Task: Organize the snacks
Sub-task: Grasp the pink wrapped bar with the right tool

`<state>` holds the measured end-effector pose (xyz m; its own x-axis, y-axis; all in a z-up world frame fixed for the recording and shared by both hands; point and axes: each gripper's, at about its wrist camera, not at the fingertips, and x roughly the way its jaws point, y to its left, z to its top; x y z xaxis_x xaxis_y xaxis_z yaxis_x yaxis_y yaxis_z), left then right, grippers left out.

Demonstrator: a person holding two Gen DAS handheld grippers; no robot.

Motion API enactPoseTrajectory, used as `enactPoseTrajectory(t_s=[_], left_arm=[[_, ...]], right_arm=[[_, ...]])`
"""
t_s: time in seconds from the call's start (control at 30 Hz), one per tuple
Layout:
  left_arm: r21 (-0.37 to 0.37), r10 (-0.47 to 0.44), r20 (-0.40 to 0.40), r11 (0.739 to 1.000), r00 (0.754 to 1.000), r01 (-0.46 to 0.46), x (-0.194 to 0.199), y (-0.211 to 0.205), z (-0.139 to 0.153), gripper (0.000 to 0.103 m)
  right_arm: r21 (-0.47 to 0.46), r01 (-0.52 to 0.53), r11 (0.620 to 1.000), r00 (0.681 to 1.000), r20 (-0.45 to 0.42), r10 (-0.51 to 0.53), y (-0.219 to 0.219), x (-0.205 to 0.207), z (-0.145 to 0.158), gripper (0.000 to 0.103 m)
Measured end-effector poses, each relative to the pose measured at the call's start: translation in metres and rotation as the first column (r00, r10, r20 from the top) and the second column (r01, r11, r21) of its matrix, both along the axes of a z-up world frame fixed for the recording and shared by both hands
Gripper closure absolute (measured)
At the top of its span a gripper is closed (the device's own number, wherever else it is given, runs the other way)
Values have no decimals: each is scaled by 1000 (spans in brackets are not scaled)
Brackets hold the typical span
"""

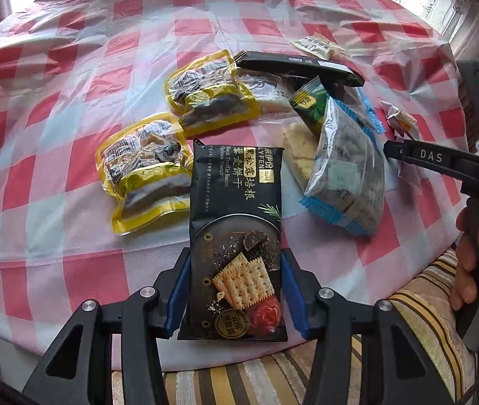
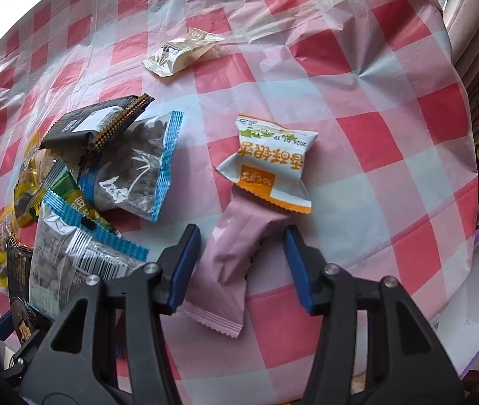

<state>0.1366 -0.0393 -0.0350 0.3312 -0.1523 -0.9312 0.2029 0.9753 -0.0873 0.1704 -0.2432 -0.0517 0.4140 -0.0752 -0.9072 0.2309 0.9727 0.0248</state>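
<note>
The left claw (image 1: 236, 290) stands closed on the black biscuit pack (image 1: 236, 236), its blue pads (image 1: 180, 290) pressed against the two long edges at the near end. The pack is a flat, glossy foil pillow; it is judged light but brittle inside, since crackers break under squeeze, so a hold across the crimped end seam would be kinder than one across the body.

The biscuit pack serves as landmark. Just left of it lie two yellow vacuum pouches (image 1: 144, 172), wrinkled, tight-skinned and lumpy, likely the heaviest and firmest items. Just right of it lies a clear bag with blue crimped ends (image 1: 347, 175), soft and shifting with loose contents. Beyond it sit a small green packet (image 1: 310, 106) and a second black pack (image 1: 296, 67).

Well right of the landmark, the right claw (image 2: 242, 263) hangs open, its pads either side of a matte pink sachet (image 2: 225, 270) without touching it. Whether the sachet lies flat or is slightly lifted cannot be told from this view. It appears thin, limp and slippery; the middle, where it bulges, offers the surest purchase. An orange-and-white packet (image 2: 269, 165) overlaps its far end, and a cream sachet (image 2: 178, 54) lies farther off.

All rest on a surface (image 1: 70, 67) covered in creased, slick red-checked plastic.
</note>
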Motion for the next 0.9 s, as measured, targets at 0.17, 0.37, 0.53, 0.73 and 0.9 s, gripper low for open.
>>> enactPoseTrajectory(t_s=[0.17, 0.37, 0.53, 0.73, 0.9], left_arm=[[-63, 54, 17, 997, 998, -53, -8, 12, 9, 53], [-59, 67, 59, 996, 996, -64, -9, 20, 16, 53], [-42, 37, 93, 999, 995, -33, -16, 19, 31, 53], [-27, -32, 126, 999, 992, 35, -19, -6, 44, 53], [-23, -111, 146, 993, 983, 116, -23, -43, 55, 53]], right_arm=[[10, -34, 999, 999, 1, 34, 3, -8, 1, 77], [94, -67, 993, 998, 15, 66, -5, -28, 9, 78], [109, -105, 989, 993, 58, 99, -10, -51, 25, 79], [120, -88, 989, 993, 86, 78, -34, -74, 37, 79], [135, -40, 990, 995, 100, 27, -64, -94, 43, 79]])
